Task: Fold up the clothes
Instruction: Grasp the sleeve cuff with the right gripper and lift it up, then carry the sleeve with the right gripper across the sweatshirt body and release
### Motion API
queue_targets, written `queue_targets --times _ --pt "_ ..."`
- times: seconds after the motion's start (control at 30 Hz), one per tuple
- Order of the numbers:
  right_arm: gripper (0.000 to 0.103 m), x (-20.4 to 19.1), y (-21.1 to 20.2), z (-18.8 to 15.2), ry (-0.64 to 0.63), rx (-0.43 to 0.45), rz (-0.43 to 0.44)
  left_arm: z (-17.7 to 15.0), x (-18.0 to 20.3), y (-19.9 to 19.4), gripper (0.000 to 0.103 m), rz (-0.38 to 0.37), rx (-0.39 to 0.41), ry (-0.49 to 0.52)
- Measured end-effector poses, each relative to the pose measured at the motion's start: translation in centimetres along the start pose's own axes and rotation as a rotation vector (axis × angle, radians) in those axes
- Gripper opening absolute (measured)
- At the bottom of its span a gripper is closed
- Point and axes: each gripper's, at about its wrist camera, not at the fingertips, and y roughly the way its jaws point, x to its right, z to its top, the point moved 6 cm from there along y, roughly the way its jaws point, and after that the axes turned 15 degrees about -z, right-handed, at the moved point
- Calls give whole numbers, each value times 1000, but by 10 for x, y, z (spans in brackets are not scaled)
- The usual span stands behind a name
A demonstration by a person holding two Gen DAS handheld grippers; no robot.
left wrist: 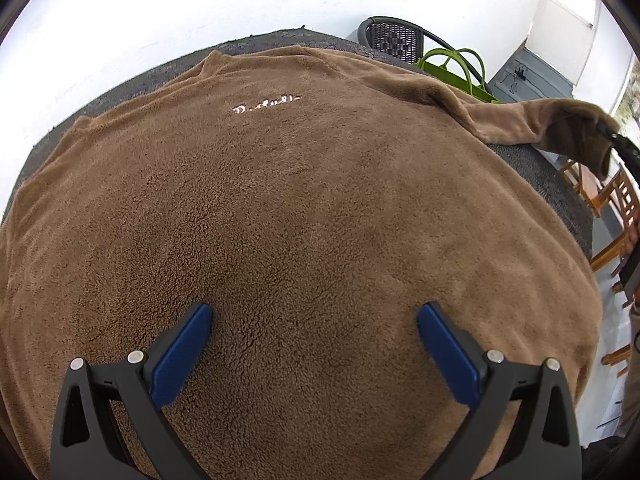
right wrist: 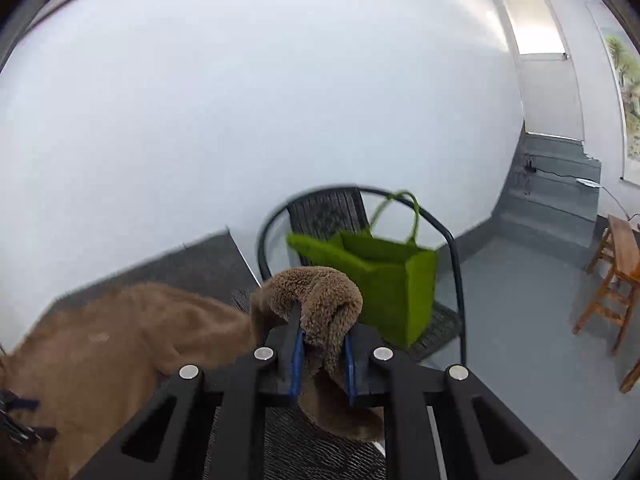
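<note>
Two grippers show, each in a different state. The left gripper (left wrist: 314, 316) hangs low over the sweater (left wrist: 280, 208) with its jaws spread wide, blue pads (left wrist: 182, 354) angled outward and nothing between them; the fleece fills the whole gap beneath, though whether the tips touch it cannot be told. It points along the body of the garment toward the pale lettering (left wrist: 266, 105) on the chest.

The right gripper (right wrist: 322, 354) is closed narrow on the cuff (right wrist: 320, 300) of a sleeve, the fleece bunched over and between its pads and a flap hanging below the jaws. In the left view that sleeve (left wrist: 516, 120) stretches off the right shoulder, out past the table edge, lifted clear of the surface, with the right gripper's dark tip at its end near the frame's edge. The right gripper is level and aimed away from the table toward the wall.

The sweater lies spread flat, front up, on a dark grey table (left wrist: 256, 40) covering, taking up most of it. Beyond the far right corner stands a black chair (right wrist: 332, 208) with a green bag (right wrist: 384, 276) on its seat. Wooden stools (right wrist: 612, 272) stand well apart on the grey floor to the right.
</note>
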Motion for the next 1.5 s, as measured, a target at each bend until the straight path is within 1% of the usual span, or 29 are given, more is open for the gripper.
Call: queue_targets --times 0.13,0.23,0.33,0.5,0.57,0.63,0.7,0.83,0.97,1.1,1.17,1.23,1.33,1.4,1.43,1.47,1.5 --pt "17 -1 -20 27 42 86 18 7 -7 -6 103 -84 18 -90" --pt "17 -18 -35 43 30 138 64 13 -13 -11 103 -150 39 -156" --pt "17 -43 -48 57 5 186 118 17 -18 -18 103 -186 66 -193" --pt "17 -97 -72 77 -36 263 238 17 -26 -28 103 -193 97 -221" --pt "17 -120 -79 81 -59 277 290 15 -29 -34 103 -184 108 -221" --pt "17 -151 -87 83 -92 283 360 13 -34 -41 103 -169 122 -219" --pt "17 -178 -94 80 -134 283 411 11 -42 -49 103 -155 137 -219" --pt "17 -236 -113 69 -236 291 521 8 -61 -65 103 -145 179 -249" --pt "17 -289 -123 46 -348 259 608 2 -78 -80 103 -131 215 -282" --pt "17 -334 -119 13 -457 182 662 -5 -93 -89 103 -119 237 -316" --pt "17 -355 -113 -7 -515 116 685 -9 -100 -92 103 -113 244 -332" --pt "18 -365 -106 -26 -547 65 699 -11 -106 -94 103 -110 247 -347" --pt "18 -379 -98 -61 -636 -26 723 -14 -111 -92 103 -105 245 -363" --pt "18 -385 -94 -75 -678 -68 737 -15 -113 -90 103 -105 242 -369" --pt "20 -388 -92 -83 -699 -89 744 -16 -114 -89 103 -105 239 -370" --pt "25 -390 -91 -88 -715 -103 751 -16 -114 -87 103 -105 235 -370" --pt "37 -391 -90 -93 -731 -118 757 -17 -114 -86 103 -101 231 -369"
